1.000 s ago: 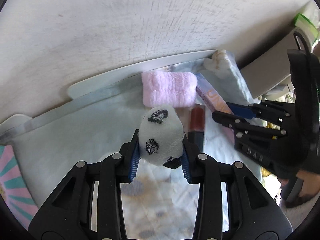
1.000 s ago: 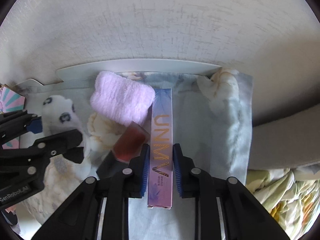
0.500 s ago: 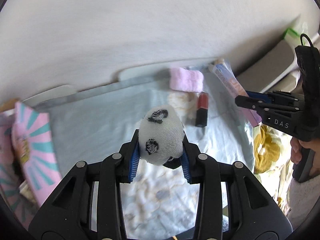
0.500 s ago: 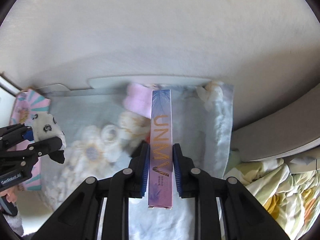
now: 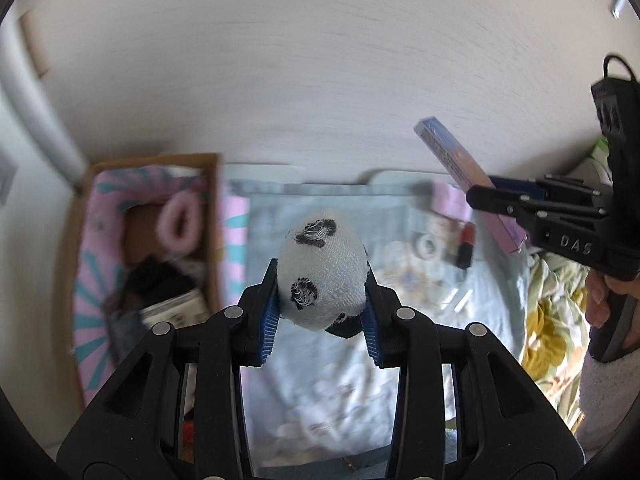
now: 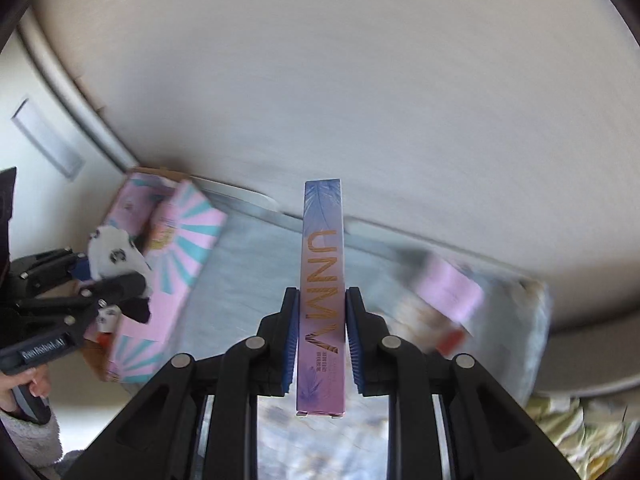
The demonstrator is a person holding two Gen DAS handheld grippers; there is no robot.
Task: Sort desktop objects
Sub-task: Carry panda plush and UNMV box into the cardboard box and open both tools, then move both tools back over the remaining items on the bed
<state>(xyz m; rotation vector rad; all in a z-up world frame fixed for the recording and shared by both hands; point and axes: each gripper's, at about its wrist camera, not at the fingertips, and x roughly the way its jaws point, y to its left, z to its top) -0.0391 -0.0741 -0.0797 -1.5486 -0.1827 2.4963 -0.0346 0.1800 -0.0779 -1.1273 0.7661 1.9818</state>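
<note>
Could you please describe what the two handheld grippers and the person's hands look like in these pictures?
Both grippers, the left gripper and the right gripper, are matte black plastic with silver screw heads and ribbed blue finger pads. White lettering marks their sides. A black cable loops above the right one. Bare hands grip the dark handles, with fuzzy pale grey sleeves.

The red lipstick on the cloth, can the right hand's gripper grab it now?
Probably not yet. The right gripper is shut on the long purple box, so its fingers are full. The red lipstick lies in the open on the cloth, nothing covering it.
</note>
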